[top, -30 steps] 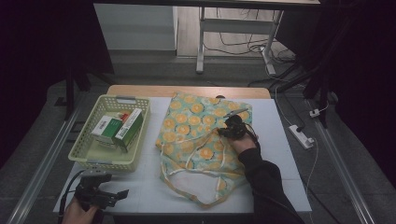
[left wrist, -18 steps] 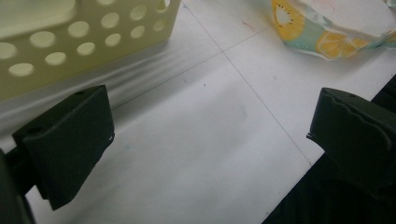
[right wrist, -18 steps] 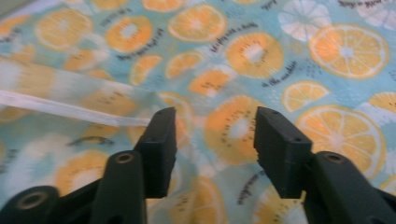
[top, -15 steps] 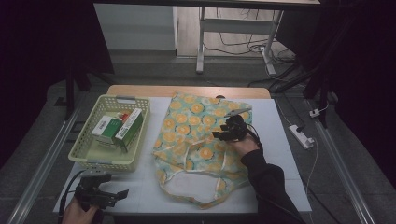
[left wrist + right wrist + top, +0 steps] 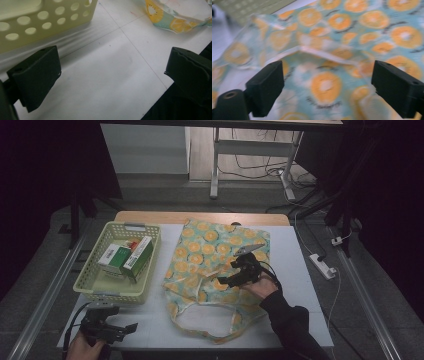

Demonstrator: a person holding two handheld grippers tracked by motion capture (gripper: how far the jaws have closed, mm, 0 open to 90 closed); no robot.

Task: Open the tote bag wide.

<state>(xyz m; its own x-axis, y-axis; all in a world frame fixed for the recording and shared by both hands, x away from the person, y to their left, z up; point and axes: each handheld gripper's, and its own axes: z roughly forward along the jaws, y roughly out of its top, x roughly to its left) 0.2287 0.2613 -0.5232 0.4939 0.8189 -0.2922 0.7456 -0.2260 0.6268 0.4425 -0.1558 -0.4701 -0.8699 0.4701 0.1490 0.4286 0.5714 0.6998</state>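
Overhead, a white table (image 5: 305, 270) stands in a dark room.

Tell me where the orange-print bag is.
In the high view the bag lies flat mid-table, right of the basket, under the right gripper.

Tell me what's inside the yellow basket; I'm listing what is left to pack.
The basket holds two green-and-white boxes, lying side by side against each other. Whatever lies beneath them is covered; the rest of the floor looks bare.
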